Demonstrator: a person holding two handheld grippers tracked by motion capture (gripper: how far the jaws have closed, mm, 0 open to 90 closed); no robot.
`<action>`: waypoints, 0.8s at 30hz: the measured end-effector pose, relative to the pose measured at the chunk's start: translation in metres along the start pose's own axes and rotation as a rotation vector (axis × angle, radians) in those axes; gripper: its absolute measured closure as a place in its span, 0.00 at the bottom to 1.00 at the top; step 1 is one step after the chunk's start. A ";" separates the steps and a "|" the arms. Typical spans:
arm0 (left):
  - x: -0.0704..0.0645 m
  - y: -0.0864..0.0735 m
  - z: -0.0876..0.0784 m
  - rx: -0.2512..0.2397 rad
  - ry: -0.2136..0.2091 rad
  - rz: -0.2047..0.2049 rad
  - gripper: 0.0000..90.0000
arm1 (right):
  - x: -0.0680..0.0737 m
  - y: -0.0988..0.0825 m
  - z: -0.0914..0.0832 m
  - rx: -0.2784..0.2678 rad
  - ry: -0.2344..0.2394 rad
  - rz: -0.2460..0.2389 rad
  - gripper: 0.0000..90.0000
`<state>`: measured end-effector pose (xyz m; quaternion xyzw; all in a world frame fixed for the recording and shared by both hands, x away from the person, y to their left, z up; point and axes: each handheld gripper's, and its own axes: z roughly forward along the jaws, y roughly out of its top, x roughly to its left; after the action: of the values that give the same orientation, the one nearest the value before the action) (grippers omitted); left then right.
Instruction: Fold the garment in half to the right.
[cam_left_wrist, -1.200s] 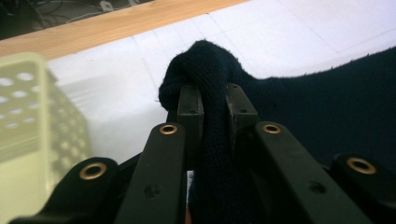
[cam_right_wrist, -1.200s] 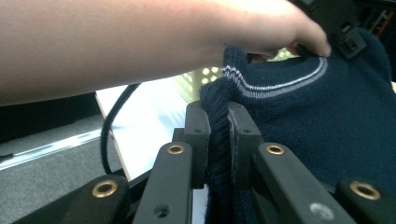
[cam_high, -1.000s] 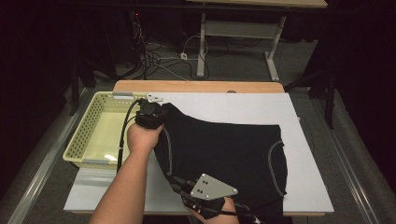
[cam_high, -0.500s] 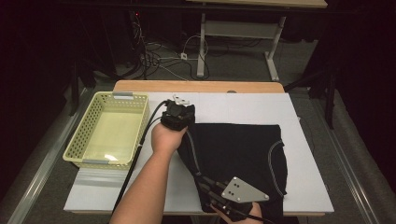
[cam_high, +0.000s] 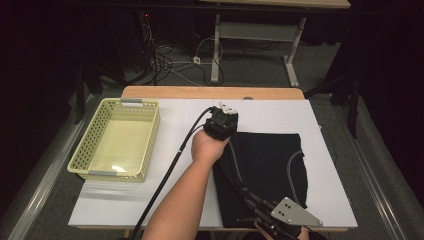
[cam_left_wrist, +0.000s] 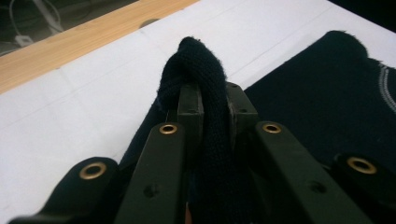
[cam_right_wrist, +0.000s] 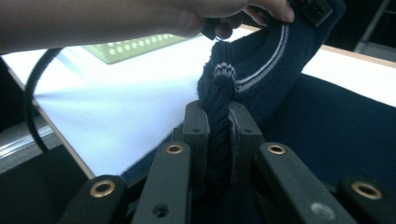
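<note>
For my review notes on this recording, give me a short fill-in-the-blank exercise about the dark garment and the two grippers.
1. The left gripper is shut on a bunched fold of the dark knitted ____.
2. The right gripper pinches an edge trimmed with pale ____.
3. The pale yellow perforated plastic basket holds ____.
4. The garment lies on the ____ table top.

Missing words: garment; stripes; nothing; white

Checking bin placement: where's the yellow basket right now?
In the high view the yellow basket sits on the white table's left side, apart from the dark sweater and left of the left gripper.
</note>
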<state>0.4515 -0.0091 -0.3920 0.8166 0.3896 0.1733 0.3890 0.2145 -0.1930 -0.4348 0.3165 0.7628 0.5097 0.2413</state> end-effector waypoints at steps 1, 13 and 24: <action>-0.003 0.001 0.003 0.000 -0.005 0.002 0.87 | -0.002 -0.002 -0.002 0.002 -0.009 0.001 0.90; -0.030 0.004 0.034 0.005 -0.067 0.003 0.87 | -0.017 -0.022 -0.023 0.057 -0.074 0.005 0.89; -0.048 -0.002 0.067 0.033 -0.114 -0.015 0.86 | -0.027 -0.039 -0.035 0.091 -0.094 0.034 0.89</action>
<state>0.4592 -0.0782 -0.4352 0.8286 0.3757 0.1168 0.3984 0.1992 -0.2458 -0.4573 0.3635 0.7677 0.4629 0.2533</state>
